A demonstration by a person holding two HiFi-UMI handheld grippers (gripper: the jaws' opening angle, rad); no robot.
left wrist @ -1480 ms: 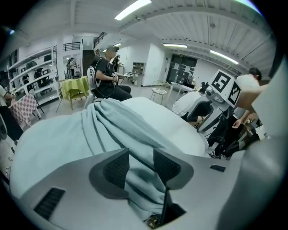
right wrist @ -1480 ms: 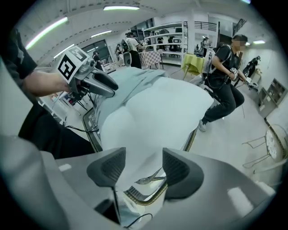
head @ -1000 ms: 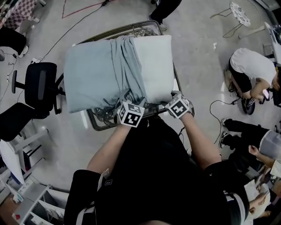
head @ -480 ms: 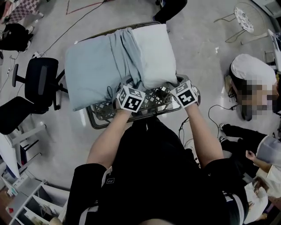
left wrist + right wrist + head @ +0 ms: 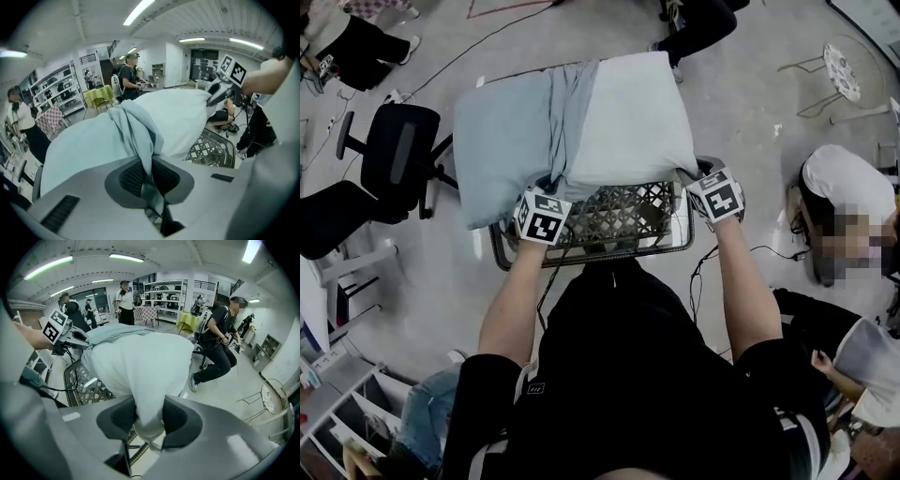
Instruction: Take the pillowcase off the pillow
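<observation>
A white pillow (image 5: pixel 633 117) lies across a wire mesh basket (image 5: pixel 623 220), its left half still inside a light blue pillowcase (image 5: pixel 511 141) bunched at the middle. My left gripper (image 5: pixel 551 190) is at the pillowcase's near edge. Its jaws have just been closing and now pinch a fold of the blue pillowcase (image 5: pixel 140 136), which runs down between the pads (image 5: pixel 133 176). My right gripper (image 5: pixel 696 174) holds the pillow's near right corner. Its jaws have just been closing too, and they squeeze the white pillow (image 5: pixel 140 366) corner between the pads (image 5: pixel 176 420).
A black office chair (image 5: pixel 394 159) stands left of the basket. A person (image 5: pixel 848 202) crouches at the right, and another (image 5: pixel 703 19) stands beyond the pillow. A wire stool (image 5: pixel 844 70) is far right. Shelving (image 5: pixel 337 403) sits at lower left. Cables run over the floor.
Both grippers have moved apart, the left one leftward and the right one rightward. The pillow shifted away from me, baring the basket's mesh, and more white pillow shows.
</observation>
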